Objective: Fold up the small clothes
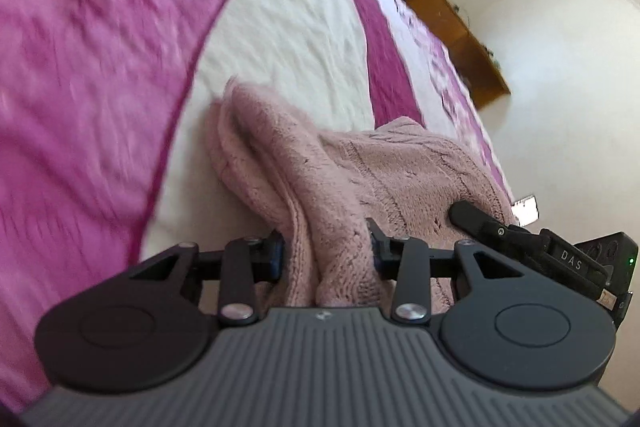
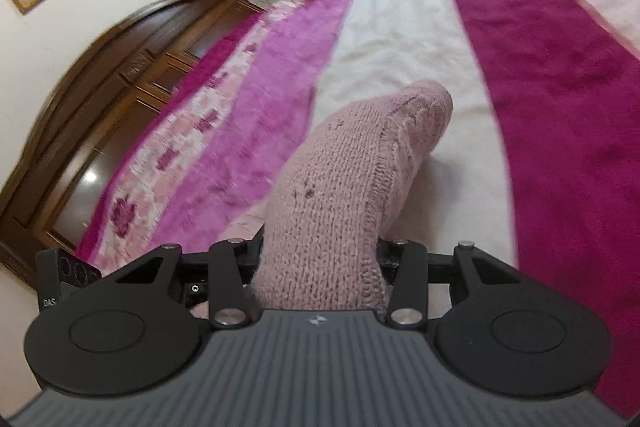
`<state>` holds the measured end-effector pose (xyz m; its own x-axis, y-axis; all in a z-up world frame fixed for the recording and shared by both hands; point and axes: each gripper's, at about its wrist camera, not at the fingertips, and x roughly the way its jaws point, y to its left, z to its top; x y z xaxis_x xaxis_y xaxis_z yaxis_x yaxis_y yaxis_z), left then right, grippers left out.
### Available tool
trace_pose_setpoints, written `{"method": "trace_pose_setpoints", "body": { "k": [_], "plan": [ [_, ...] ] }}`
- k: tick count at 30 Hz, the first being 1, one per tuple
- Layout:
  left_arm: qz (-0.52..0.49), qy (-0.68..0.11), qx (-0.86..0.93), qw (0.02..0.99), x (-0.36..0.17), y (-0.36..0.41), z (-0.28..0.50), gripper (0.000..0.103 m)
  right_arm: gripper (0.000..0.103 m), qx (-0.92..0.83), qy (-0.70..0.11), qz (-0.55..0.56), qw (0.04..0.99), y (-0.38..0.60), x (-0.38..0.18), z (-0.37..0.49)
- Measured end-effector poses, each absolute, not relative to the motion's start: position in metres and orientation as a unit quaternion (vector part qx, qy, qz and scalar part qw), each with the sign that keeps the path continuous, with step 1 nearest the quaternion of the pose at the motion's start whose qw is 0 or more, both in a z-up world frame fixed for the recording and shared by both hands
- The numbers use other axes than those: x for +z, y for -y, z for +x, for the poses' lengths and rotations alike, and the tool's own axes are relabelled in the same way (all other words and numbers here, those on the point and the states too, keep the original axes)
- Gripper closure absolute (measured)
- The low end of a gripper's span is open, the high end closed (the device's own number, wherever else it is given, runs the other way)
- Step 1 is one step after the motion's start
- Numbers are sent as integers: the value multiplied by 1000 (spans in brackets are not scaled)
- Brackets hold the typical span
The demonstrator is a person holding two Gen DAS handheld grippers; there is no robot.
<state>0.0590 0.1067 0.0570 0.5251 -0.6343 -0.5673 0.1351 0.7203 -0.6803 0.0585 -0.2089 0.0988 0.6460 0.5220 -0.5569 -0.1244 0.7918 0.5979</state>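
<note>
Pinching a bunched fold of the pink knitted garment (image 1: pixel 320 187), the left claw (image 1: pixel 326 251) is seen with knit packed between its two pads. The right claw (image 2: pixel 318 259) is likewise clamped on a thick roll of the same knit (image 2: pixel 344 179), which rises from its jaws and droops forward. In the left wrist view the right claw (image 1: pixel 520 235) is visible just beside the left, its finger lying against the garment.

The garment is held partly raised, its free end trailing on the white band of the bed cover (image 1: pixel 288 27). Magenta stripes (image 2: pixel 552 87) flank that band on both sides.

The step in hand is judged to be carrying a held edge over to form a fold. Both claws should be kept level and moved together so that the knit is not stretched or twisted. The fold should be laid on the flat white band, and the grip released only once the cloth is fully supported. Thick bunching in the jaws may leave an uneven crease.
</note>
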Motion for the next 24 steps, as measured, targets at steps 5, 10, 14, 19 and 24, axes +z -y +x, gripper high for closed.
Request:
{"method": "trace_pose_setpoints", "body": {
  "k": [5,10,14,19,24],
  "plan": [
    [-245,-455,-207,831,32,-91,37,61,54,155,-412,269,857,221,55,33],
    [-227,-458,-197,837,29,-94,37,58,49,136,-410,277,858,223,18,23],
    [-194,-451,-186,851,40,-87,32,57,45,134,-406,272,862,224,19,16],
    [-173,-442,-169,864,49,-86,23,56,40,129,-398,240,876,221,33,5],
    [-135,-424,-146,883,63,-85,4,55,37,113,-386,211,891,219,45,-15]
  ]
}}
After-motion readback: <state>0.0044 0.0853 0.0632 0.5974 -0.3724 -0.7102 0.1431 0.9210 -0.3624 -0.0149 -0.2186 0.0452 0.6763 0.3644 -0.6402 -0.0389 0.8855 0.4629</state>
